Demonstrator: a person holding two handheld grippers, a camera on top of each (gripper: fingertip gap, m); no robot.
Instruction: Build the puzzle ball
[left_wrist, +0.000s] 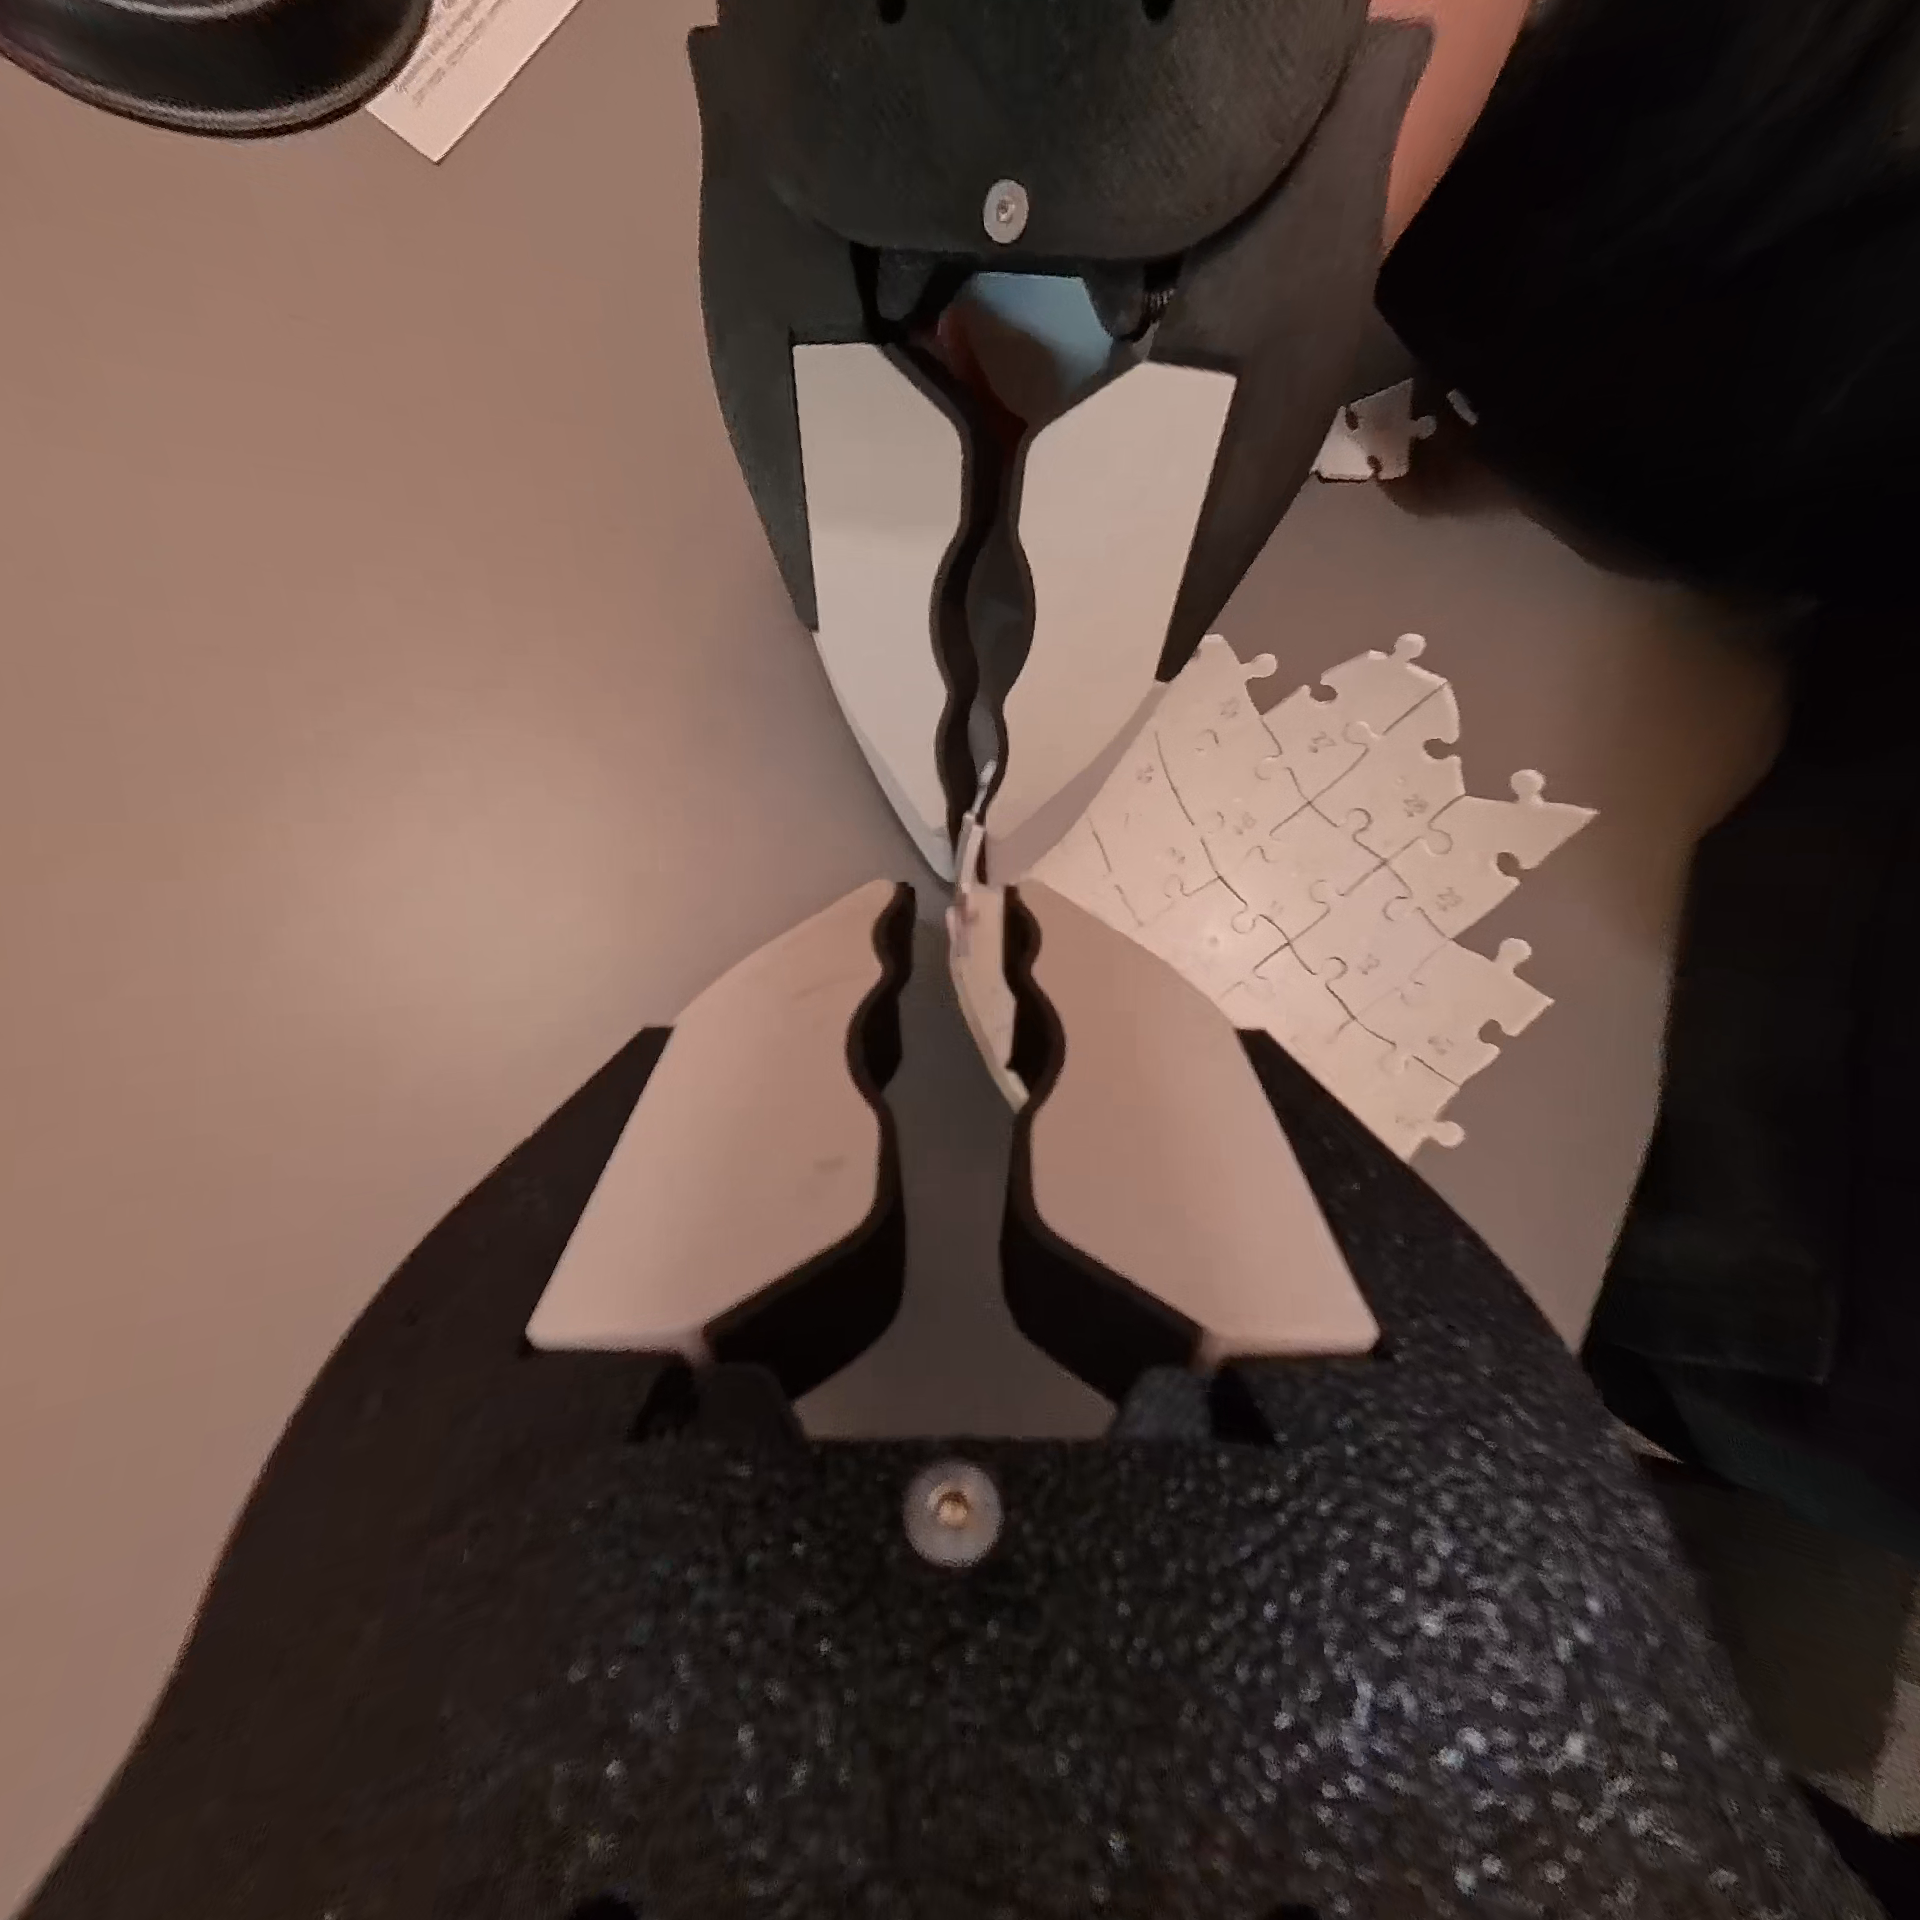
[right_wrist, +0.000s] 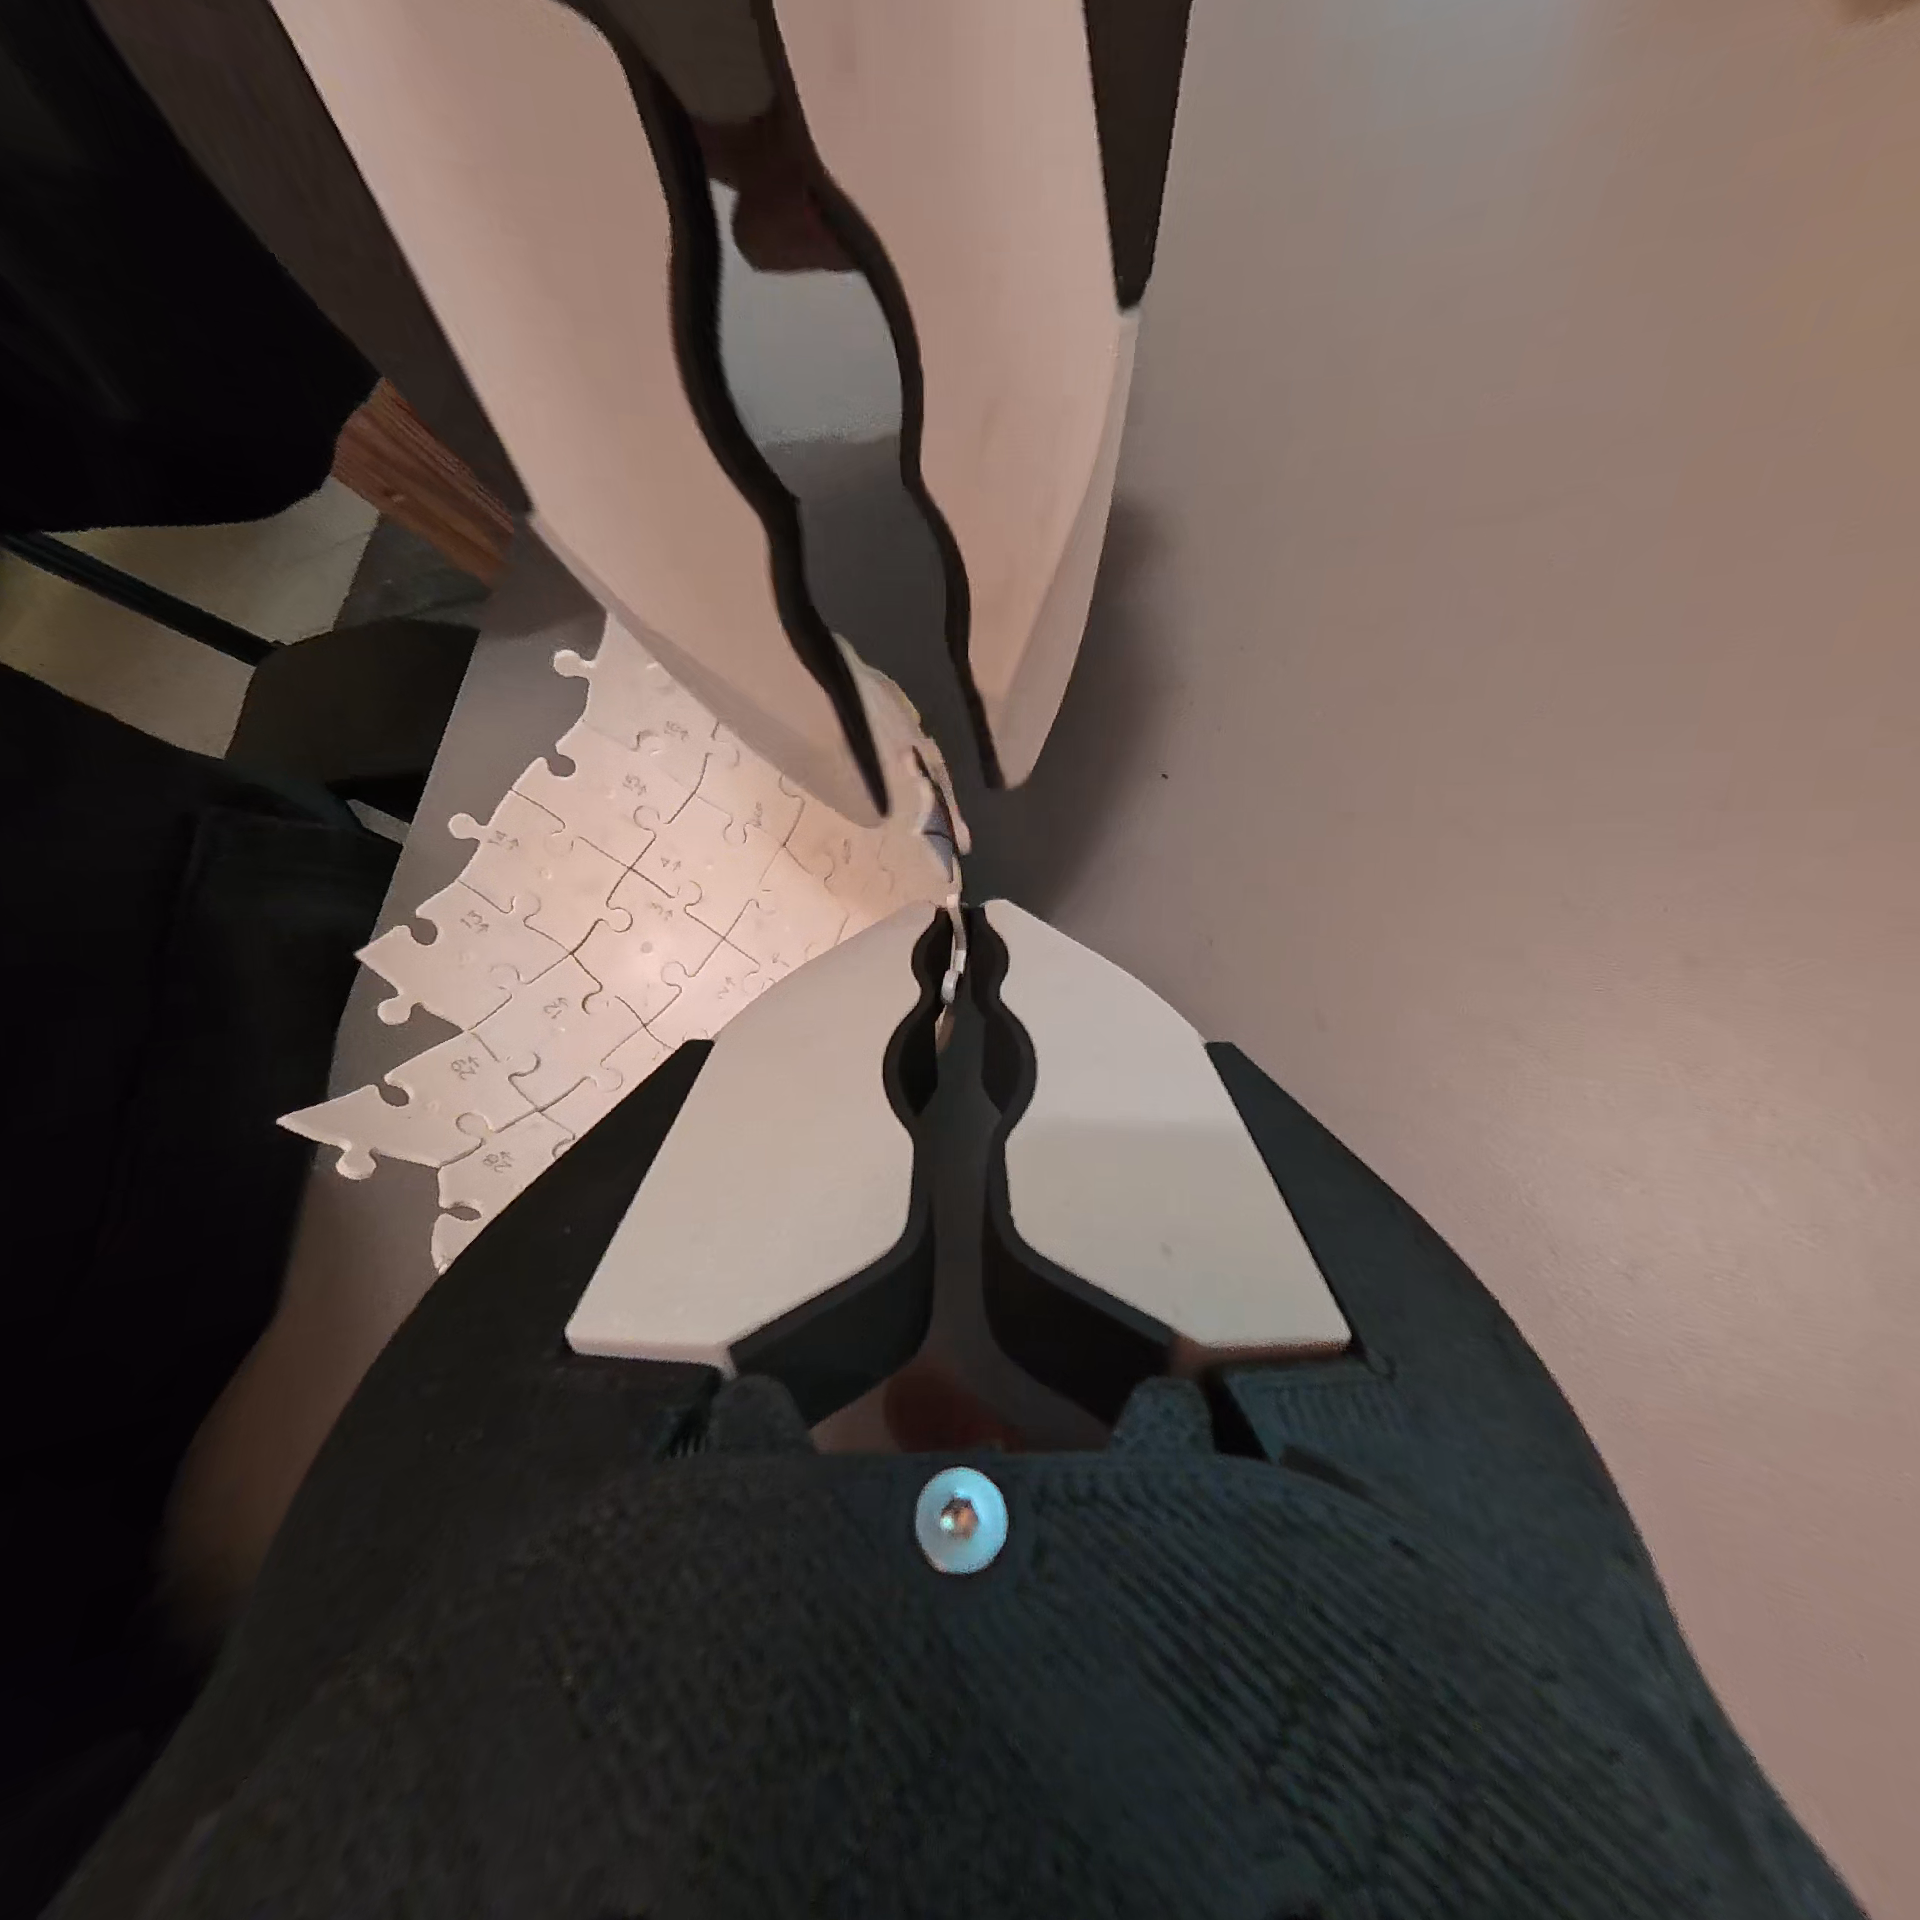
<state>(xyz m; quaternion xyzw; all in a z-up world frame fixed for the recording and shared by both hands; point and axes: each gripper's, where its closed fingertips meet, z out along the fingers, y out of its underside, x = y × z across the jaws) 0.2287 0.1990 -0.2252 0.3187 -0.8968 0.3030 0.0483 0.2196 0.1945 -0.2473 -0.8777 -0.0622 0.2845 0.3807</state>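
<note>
A curved sheet of several joined white puzzle pieces (left_wrist: 1320, 883) is held on edge above the beige table, its numbered back showing; it also shows in the right wrist view (right_wrist: 582, 935). My right gripper (right_wrist: 961, 920) is shut on the sheet's near edge; in the left wrist view it comes in from the top (left_wrist: 971, 842). My left gripper (left_wrist: 956, 899) is open, tip to tip with the right one. Its jaws straddle the same edge, which leans on the right finger (left_wrist: 1039, 997). In the right wrist view the left gripper (right_wrist: 935, 795) reaches down from the top.
A small group of joined white pieces (left_wrist: 1371, 436) lies on the table (left_wrist: 364, 727) behind the right gripper. A black rounded object (left_wrist: 208, 62) and a white card (left_wrist: 468, 73) sit at the far left. A person's dark clothing (left_wrist: 1714, 623) fills the right side. My two grippers' fingertips are within a few centimetres of each other. From either gripper's tips it is about 20 centimeters to the white card (left_wrist: 468, 73).
</note>
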